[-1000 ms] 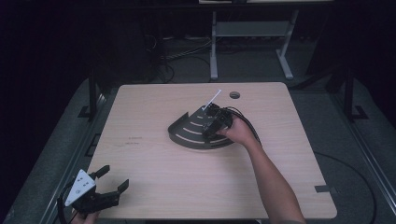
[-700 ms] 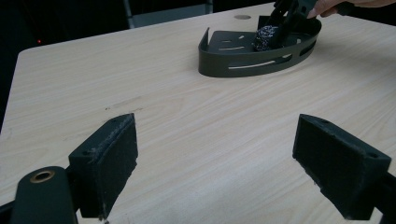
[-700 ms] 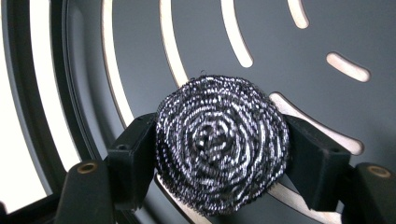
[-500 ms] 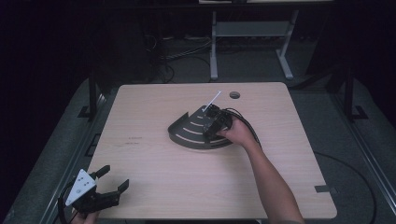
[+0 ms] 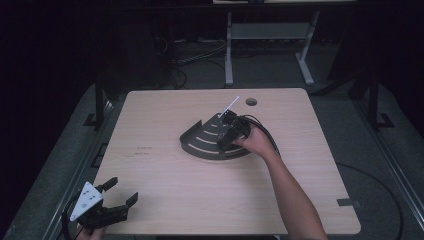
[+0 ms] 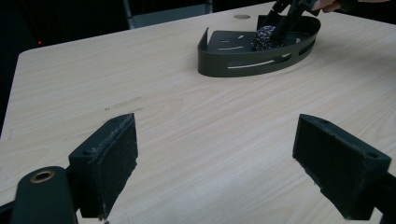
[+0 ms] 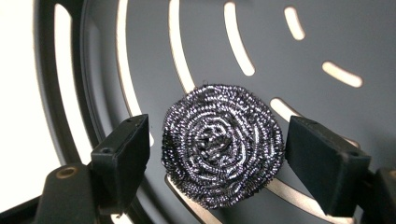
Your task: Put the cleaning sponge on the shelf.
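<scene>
Between my right gripper's [image 7: 217, 158] spread jaws lies a round steel-wool scourer [image 7: 222, 143], ungrasped, in the dark slotted metal tray [image 7: 299, 56]; my left gripper [image 6: 233, 163] gapes released.

In the high view, the left hand [image 5: 87, 233] is cut off by the bottom edge, so mostly the left gripper [image 5: 112, 197] is seen. The right gripper [image 5: 231, 131] and the right hand [image 5: 256, 142] cover the inside of the dark slotted tray [image 5: 200, 142], so the steel wool scourer [image 7: 223, 144] is hidden there. In the left gripper view, the top edge cuts the right gripper, and the scourer is partly behind its jaws. In the right gripper view, the tray is cut by all edges, and the bright area on the left is too overexposed to tell its surface. The thin white stick [image 5: 230, 106] near the tray is too small to identify.
</scene>
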A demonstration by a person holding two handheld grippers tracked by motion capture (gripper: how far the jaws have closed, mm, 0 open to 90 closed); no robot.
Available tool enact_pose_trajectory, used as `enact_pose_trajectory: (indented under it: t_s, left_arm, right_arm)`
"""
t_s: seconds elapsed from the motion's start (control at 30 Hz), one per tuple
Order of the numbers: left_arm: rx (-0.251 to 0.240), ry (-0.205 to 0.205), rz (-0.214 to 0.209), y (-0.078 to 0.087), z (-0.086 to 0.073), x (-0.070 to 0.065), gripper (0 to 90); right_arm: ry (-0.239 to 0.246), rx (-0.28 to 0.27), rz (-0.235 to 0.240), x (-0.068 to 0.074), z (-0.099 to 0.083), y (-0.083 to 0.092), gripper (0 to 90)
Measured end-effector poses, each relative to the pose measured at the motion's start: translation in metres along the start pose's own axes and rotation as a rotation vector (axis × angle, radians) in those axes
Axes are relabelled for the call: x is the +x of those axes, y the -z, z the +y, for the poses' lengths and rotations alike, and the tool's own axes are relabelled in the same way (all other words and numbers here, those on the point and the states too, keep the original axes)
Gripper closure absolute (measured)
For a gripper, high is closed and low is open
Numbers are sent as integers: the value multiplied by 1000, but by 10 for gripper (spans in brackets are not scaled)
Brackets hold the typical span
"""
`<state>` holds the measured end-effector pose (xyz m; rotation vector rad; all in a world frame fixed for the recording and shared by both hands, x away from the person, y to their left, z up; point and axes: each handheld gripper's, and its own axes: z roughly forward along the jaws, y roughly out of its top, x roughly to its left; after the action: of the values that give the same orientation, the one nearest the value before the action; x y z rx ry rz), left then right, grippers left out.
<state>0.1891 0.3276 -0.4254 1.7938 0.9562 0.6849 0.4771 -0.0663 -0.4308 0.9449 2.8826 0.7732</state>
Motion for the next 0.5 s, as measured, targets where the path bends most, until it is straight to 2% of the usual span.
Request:
enact_pose_trajectory:
  t_s: [0.5]
  left_arm:
    - [-5,-7,2,2,0,-2,133]
  right_arm:
    - [8,-37,-4,6,-2,23,197]
